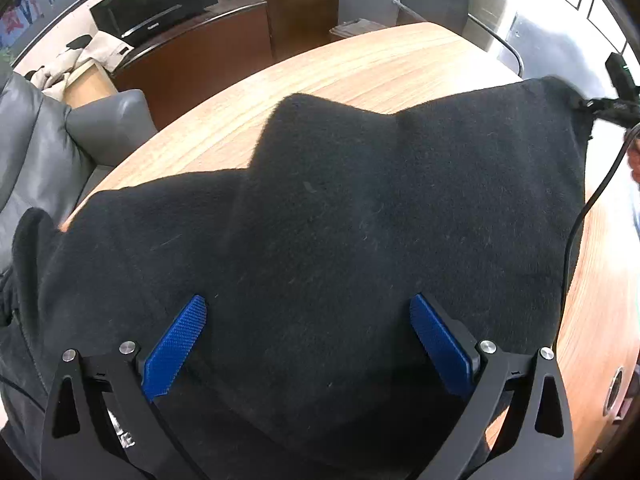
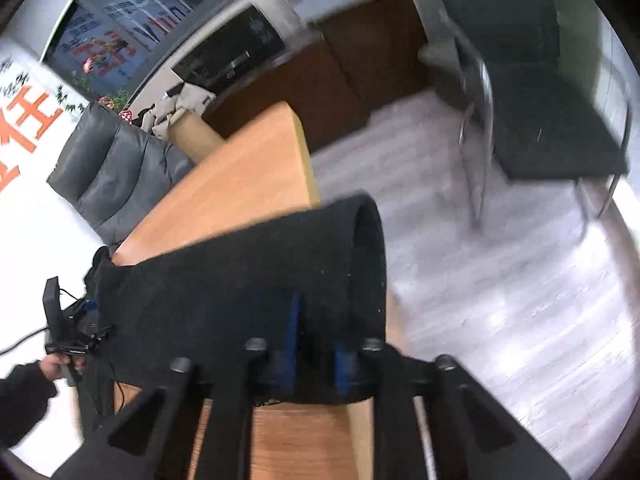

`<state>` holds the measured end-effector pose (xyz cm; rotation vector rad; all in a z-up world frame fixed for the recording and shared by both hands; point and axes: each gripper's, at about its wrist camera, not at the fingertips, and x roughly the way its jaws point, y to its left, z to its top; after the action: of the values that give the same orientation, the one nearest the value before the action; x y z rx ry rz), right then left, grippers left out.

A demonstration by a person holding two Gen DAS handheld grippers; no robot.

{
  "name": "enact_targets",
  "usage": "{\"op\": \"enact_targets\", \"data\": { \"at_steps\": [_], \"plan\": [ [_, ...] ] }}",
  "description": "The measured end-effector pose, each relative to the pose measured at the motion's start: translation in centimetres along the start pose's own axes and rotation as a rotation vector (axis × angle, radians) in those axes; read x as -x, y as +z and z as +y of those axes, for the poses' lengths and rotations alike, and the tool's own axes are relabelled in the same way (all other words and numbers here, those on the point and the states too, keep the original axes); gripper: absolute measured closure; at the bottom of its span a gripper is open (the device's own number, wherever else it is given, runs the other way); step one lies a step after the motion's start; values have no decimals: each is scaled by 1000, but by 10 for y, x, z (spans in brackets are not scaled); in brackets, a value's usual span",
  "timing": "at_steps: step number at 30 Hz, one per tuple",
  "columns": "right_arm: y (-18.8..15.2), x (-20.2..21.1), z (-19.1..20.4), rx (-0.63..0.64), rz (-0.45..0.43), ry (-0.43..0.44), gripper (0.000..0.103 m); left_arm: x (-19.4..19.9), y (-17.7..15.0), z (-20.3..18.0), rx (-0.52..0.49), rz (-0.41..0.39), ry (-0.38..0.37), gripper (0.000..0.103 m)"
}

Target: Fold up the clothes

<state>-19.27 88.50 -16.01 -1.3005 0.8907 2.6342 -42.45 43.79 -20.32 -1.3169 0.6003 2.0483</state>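
Note:
A black fleece garment (image 1: pixel 340 208) lies spread over the wooden table (image 1: pixel 360 64). My left gripper (image 1: pixel 308 312) hovers over its near part, its blue pads (image 1: pixel 176 344) wide apart and empty. In the right wrist view my right gripper (image 2: pixel 316 340) is shut on an edge of the black garment (image 2: pixel 240 264) and holds it lifted, the cloth curling over at the top. The right gripper also shows at the far right of the left wrist view (image 1: pixel 612 106), pinching the garment's corner. The left gripper shows at the left of the right wrist view (image 2: pixel 68 340).
A grey leather chair (image 1: pixel 48 148) stands at the table's left side. Dark wood cabinets (image 1: pixel 208 52) with a black microwave (image 1: pixel 156 0) line the back wall. A black chair (image 2: pixel 540 80) stands on the grey floor (image 2: pixel 500 280) beyond the table's corner (image 2: pixel 296 128).

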Motion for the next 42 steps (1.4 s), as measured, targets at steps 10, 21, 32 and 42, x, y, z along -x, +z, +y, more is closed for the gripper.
{"op": "enact_targets", "data": {
  "at_steps": [10,21,32,42],
  "plan": [
    [12,119,295,497,-266,6,97,98,-93,72,165,-104,88,0],
    [-74,-9,607,749,-154,164,98,264,-276,208,376,-212,195,0],
    [-194,-193,764,787,-37,196,98,414,-440,321,575,-258,349,0],
    [-265,-313,800,819,118,142,91,358,-418,327,525,-329,236,0]
  ]
}}
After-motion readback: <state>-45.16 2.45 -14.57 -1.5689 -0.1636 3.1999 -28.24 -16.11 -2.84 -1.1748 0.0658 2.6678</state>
